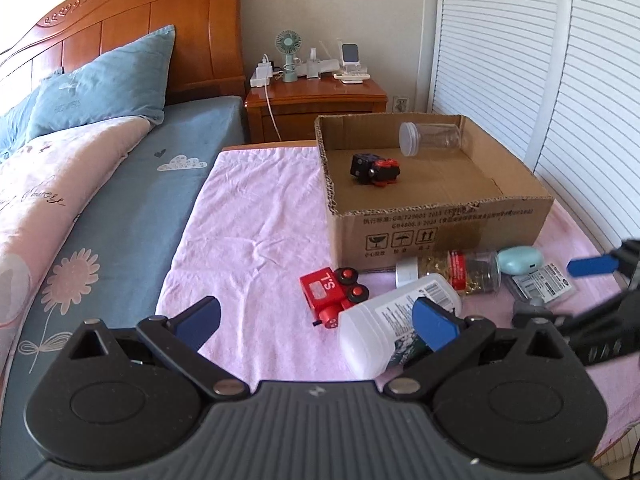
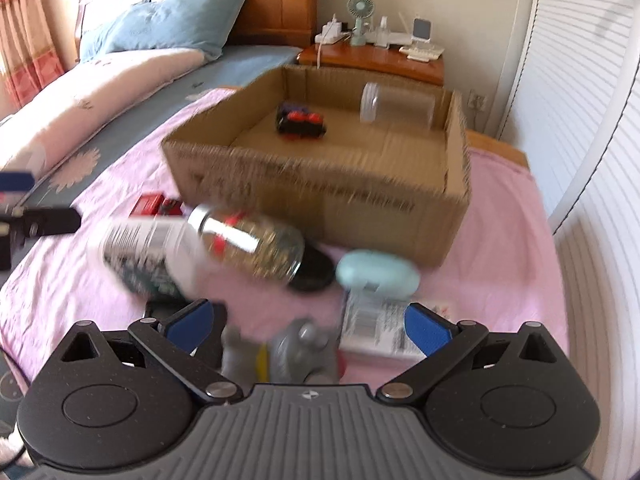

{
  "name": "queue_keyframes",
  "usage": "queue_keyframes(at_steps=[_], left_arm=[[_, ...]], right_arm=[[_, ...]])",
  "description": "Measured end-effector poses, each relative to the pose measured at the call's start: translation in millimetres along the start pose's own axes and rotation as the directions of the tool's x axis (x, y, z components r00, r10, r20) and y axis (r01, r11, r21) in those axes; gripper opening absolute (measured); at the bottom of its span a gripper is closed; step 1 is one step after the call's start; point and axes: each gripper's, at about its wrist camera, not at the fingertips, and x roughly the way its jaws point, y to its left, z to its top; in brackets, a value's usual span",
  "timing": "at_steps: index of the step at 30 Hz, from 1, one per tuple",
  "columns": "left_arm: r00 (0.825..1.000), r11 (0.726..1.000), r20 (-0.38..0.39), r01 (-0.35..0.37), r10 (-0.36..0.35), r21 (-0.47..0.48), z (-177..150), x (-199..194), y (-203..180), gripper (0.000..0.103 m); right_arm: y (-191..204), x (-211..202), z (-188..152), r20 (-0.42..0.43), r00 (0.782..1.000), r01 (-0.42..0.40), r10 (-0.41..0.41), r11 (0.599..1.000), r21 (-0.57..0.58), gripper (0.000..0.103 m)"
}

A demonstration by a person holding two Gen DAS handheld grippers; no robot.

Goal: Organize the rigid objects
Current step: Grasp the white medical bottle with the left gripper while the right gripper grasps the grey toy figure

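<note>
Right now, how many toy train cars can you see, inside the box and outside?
2. A black and red train car lies inside the cardboard box; a red train car lies on the pink cloth outside. Others may be hidden.

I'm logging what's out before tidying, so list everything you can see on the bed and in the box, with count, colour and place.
Open cardboard box: one, brown, on pink cloth.
Clear plastic jar: one, white lid, on its side inside box.
Black-and-red toy train: one, inside box.
Red toy train: one, on cloth before box.
White plastic bottle: one, lying on cloth.
Glass jar of gold bits: one, red label, lying before box.
Mint-green case: one, by box.
Grey toy: one, nearest right gripper.
Left gripper: open.
Right gripper: open.
</note>
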Motion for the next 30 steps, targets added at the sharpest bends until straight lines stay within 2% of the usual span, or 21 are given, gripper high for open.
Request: queue_keyframes(at_steps=[4, 11, 16, 20, 24, 30], left_arm=[[1.000, 1.000, -0.004, 0.015, -0.015, 0.007, -2, 0, -4, 0.101], [0.998, 0.999, -0.027, 0.050, -0.049, 0.018, 1, 11, -13, 0.101], [0.997, 0.996, -0.037, 0.067, -0.065, 0.054, 6, 24, -29, 0.101], [0.997, 0.991, -0.033, 0.078, -0.075, 0.106, 10, 39, -46, 0.101], [0.998, 0.986, -0.033, 0.053, -0.048, 0.156, 10, 54, -61, 0.101], [0.999, 0.980, -0.040, 0.033, -0.026, 0.194, -3, 52, -56, 0.102]], right_arm=[[9, 5, -20, -0.013, 1.000, -0.007, 0.006, 0.999, -0.039, 0.103], [19, 15, -47, -0.052, 0.997, 0.052, -0.060, 0.990, -0.130, 0.103], [5, 17, -50, -0.055, 0.998, -0.005, 0.002, 0.998, -0.059, 0.103], [4, 14, -55, -0.024, 1.000, -0.003, 0.001, 0.998, -0.061, 0.103], [3, 12, -59, 0.001, 1.000, -0.004, 0.004, 0.998, -0.062, 0.103], [3, 13, -61, 0.012, 1.000, -0.004, 0.004, 0.998, -0.062, 0.103]])
